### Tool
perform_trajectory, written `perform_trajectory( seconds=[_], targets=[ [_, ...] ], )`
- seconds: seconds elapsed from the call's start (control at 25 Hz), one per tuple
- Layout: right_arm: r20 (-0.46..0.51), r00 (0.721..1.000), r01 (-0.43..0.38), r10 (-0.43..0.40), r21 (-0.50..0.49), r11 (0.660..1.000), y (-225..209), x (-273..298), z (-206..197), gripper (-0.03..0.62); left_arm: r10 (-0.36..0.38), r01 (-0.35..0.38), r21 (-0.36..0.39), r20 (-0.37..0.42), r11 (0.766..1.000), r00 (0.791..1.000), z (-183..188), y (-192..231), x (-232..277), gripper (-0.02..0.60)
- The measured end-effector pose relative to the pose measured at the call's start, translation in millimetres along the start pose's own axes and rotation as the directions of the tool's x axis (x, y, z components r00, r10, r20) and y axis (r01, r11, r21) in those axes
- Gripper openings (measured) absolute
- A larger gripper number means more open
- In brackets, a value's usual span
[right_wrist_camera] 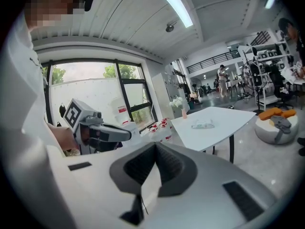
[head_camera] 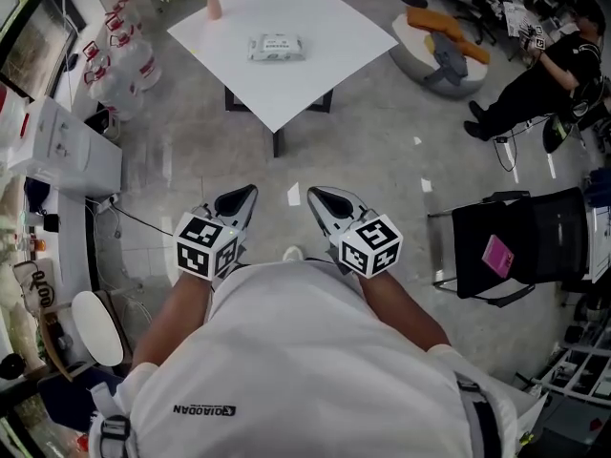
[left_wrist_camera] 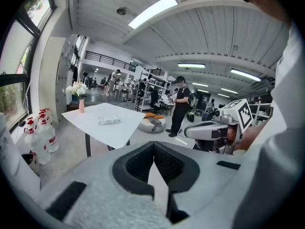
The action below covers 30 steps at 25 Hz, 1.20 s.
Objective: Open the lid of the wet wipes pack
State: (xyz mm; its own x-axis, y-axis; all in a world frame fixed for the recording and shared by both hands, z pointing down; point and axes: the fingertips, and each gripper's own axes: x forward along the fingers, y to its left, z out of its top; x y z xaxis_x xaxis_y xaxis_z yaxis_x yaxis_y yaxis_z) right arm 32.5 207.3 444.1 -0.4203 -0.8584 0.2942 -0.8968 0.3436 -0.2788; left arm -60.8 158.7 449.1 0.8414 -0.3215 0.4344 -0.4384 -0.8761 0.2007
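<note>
The wet wipes pack lies flat near the middle of the white square table, far ahead of me across the floor. It also shows small in the left gripper view as the pack and in the right gripper view as the pack. My left gripper and right gripper are held side by side in front of my body, well short of the table. Both have their jaws closed together with nothing between them. Each gripper sees the other: right gripper, left gripper.
A pink vase with white flowers stands at the table's far corner. Water bottles and a white cabinet are on the left. A black chair, a beanbag and a seated person are on the right.
</note>
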Motion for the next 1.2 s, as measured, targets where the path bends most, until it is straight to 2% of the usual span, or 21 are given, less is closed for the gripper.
perform_trajectory(
  seconds=[0.16,0.28,0.56,0.8,1.2],
  targets=[
    [0.003,1.0,-0.02,0.02,-0.015,1.0,-23.8,-1.3,9.1,0.006,0.022,-0.022,0.016,0.002,1.0,1.0,11.3,-2.0,16.8,0.008],
    [0.003,1.0,-0.026,0.026,-0.002,1.0,-41.1,-3.1,9.7,0.006,0.051,-0.051,-0.004,0.0,0.999,0.999,13.6,0.3,25.5,0.009],
    [-0.005,0.998,-0.059,0.059,0.017,0.998,-46.6,-0.2,7.7,0.006,0.065,-0.065,-0.009,-0.046,0.998,0.997,6.5,-2.8,32.3,0.008],
    [-0.02,0.999,-0.047,0.047,0.037,0.998,-56.9,5.1,3.9,0.006,0.039,-0.04,-0.004,-0.05,0.999,0.998,12.8,0.9,48.5,0.008],
    [-0.076,0.997,-0.017,0.022,0.065,0.998,-81.8,40.5,2.7,0.006,0.006,-0.007,-0.031,-0.053,1.0,0.999,26.2,38.4,81.8,0.009]
  ],
)
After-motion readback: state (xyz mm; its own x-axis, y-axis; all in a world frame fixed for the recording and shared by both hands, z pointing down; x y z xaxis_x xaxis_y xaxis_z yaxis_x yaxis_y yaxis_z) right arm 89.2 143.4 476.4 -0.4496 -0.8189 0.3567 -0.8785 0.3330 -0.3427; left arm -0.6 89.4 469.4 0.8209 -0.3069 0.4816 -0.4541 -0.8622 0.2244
